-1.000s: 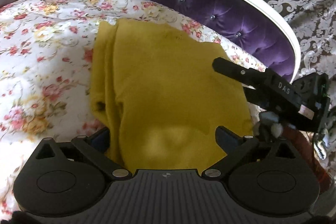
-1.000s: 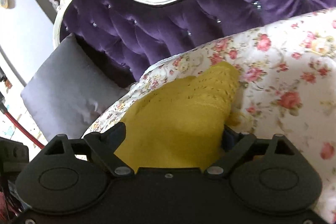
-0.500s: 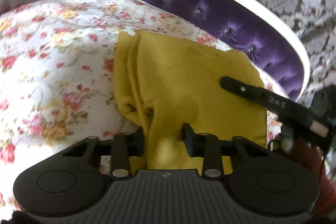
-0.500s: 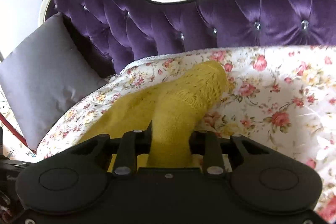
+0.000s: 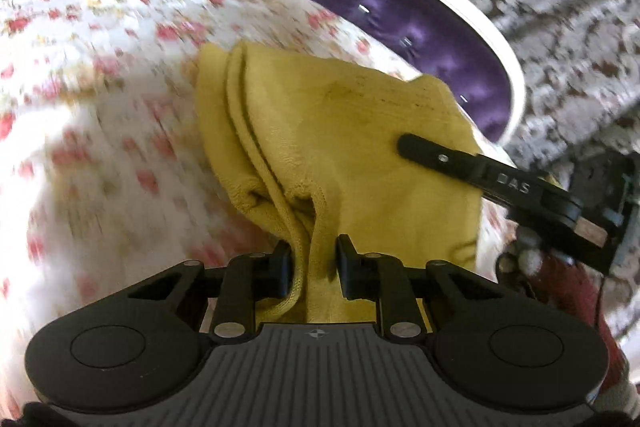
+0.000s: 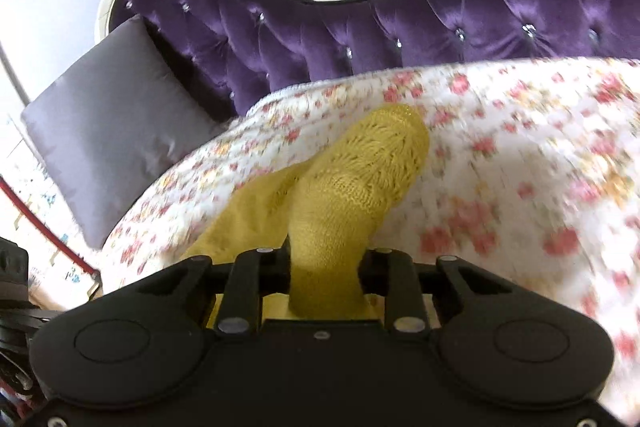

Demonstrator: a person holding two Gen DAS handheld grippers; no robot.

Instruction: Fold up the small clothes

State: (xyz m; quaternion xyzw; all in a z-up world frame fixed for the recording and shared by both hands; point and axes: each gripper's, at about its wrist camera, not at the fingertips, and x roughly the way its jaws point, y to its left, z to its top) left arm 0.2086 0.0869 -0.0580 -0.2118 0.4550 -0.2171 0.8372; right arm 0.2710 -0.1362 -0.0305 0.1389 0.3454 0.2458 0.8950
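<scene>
Pinching now: the left gripper (image 5: 312, 267) has just closed on the mustard-yellow knitted garment (image 5: 360, 155)'s near hem, the right gripper (image 6: 324, 269) likewise on its corner; cloth runs away toward the tufted purple headboard (image 6: 360, 27), over the floral bedspread (image 5: 100, 87).

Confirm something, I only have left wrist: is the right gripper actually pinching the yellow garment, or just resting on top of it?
Observer: Pinching. The right gripper jaws have just been closing, and a bunched fold of the yellow garment is clamped between them.
Operator: Which part of it?
Observer: The end with the openwork knit pattern; it runs from the jaws out over the floral cover.
Operator: Anything near that end?
Observer: A grey cushion leans against the purple sofa back, apart from the garment.
</scene>
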